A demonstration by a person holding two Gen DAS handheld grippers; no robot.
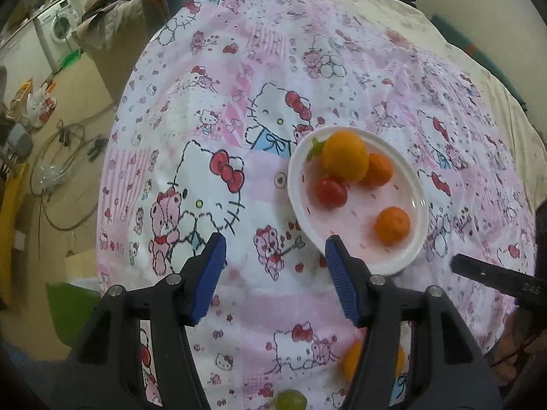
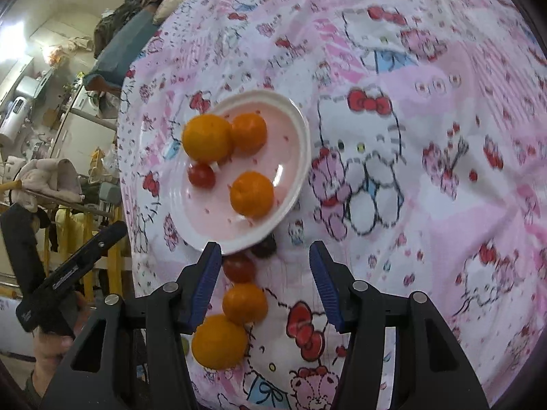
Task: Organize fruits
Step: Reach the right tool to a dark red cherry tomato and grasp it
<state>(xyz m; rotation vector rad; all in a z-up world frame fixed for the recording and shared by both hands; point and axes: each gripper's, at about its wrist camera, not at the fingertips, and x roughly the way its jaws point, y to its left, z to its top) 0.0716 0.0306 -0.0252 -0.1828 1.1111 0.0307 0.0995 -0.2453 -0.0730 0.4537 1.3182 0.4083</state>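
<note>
Right wrist view: right tool (image 2: 263,287) apart, empty, above loose tomato (image 2: 240,267) and orange (image 2: 244,303) beside plate (image 2: 294,184). Round, soft-skinned, apt to roll; grip across widest girth, lightly.

Bed (image 2: 427,205) under pink cartoon-cat sheet (image 1: 239,68). On sheet: white plate (image 2: 301,157), two oranges (image 2: 244,303), cherry tomato (image 2: 240,267), dark fruit (image 2: 265,247), green grape (image 1: 291,399).

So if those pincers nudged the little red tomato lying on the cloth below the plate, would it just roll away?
Probably: the tomato looks round and smooth, so it should roll readily. The soft, wrinkled cloth may slow it. Its glossy skin may be slippery.
</note>
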